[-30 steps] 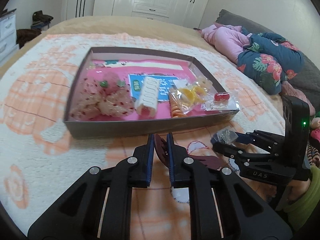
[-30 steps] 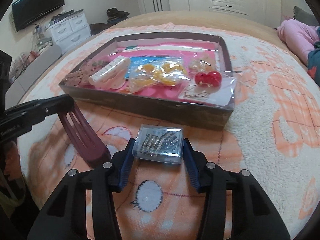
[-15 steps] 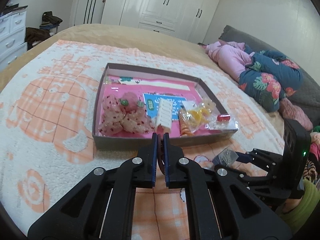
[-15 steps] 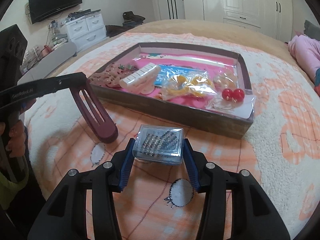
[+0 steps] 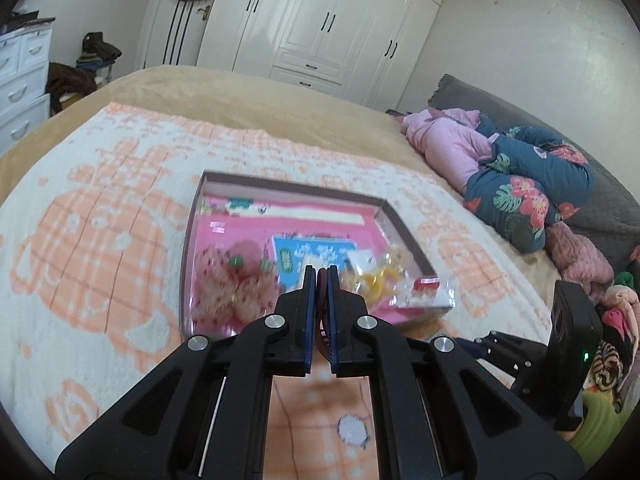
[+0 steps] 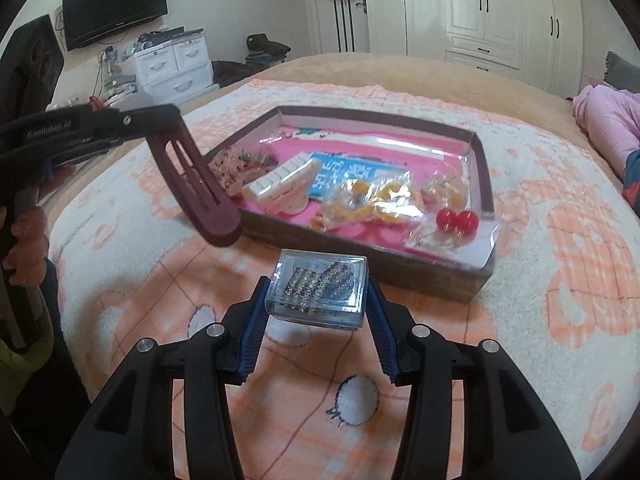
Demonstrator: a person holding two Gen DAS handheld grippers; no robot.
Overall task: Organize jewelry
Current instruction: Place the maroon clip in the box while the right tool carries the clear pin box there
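Left gripper (image 6: 160,120) pinches a hair clip (image 6: 200,188), right gripper (image 6: 316,312) clamps a clear case (image 6: 318,292) near the tray's (image 6: 482,168) front edge; either could slip.

Tray (image 6: 478,160) on bed w/ earrings (image 6: 457,221) in right front corner.

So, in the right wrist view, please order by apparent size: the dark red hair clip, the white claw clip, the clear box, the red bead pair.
1. dark red hair clip
2. clear box, though it is nearest the camera, so this rank is unsure against the next
3. white claw clip
4. red bead pair
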